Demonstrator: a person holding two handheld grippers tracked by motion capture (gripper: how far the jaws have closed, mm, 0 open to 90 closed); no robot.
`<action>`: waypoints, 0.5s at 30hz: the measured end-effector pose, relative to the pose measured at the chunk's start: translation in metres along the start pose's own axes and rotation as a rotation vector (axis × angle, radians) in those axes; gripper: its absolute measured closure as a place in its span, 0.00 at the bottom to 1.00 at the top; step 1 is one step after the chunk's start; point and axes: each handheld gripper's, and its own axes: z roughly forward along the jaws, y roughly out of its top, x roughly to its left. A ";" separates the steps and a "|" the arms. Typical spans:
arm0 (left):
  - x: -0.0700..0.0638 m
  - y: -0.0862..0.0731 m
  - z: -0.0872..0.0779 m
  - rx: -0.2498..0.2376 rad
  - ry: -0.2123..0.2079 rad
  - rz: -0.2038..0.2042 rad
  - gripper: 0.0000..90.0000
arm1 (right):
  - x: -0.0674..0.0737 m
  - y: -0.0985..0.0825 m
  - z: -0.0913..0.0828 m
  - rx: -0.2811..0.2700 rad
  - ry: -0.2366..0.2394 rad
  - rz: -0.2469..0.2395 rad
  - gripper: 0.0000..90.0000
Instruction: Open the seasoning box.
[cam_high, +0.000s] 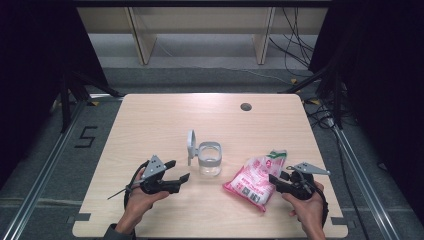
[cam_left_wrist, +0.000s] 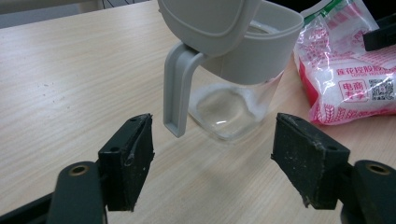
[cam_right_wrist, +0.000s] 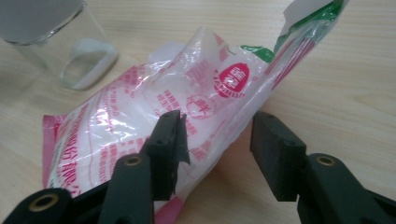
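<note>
While the right gripper (cam_right_wrist: 215, 154) is sitting low over the table with its jaws spread and nothing pinched, the soft, crinkly pink-and-white plastic bag of white grains (cam_right_wrist: 140, 126) is lying flat right at its tips, one edge passing between the pads without being pressed. Further ahead of that claw, the clear glass jar with the grey plastic collar, handle and flipped-up lid (cam_high: 206, 159) is standing upright on the pale wooden table (cam_high: 150, 120). The left gripper (cam_left_wrist: 212, 158) is waiting with its jaws wide apart, the jar's grey handle (cam_left_wrist: 175, 88) hanging just in front of them, untouched. The bag is looking limp, slippery and likely to sag; pinching the flat sealed green-and-white top edge (cam_right_wrist: 308, 28) is probably giving the surest hold
</note>
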 end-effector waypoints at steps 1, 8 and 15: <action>0.000 0.000 0.000 -0.002 0.000 -0.001 0.32 | -0.001 0.000 0.003 -0.007 -0.014 0.007 0.58; 0.000 0.001 0.000 -0.004 0.001 -0.003 0.32 | -0.001 0.006 0.016 0.015 -0.043 0.022 0.49; 0.000 0.000 0.002 -0.002 -0.008 -0.001 0.32 | -0.003 0.007 0.023 0.035 -0.042 0.011 0.49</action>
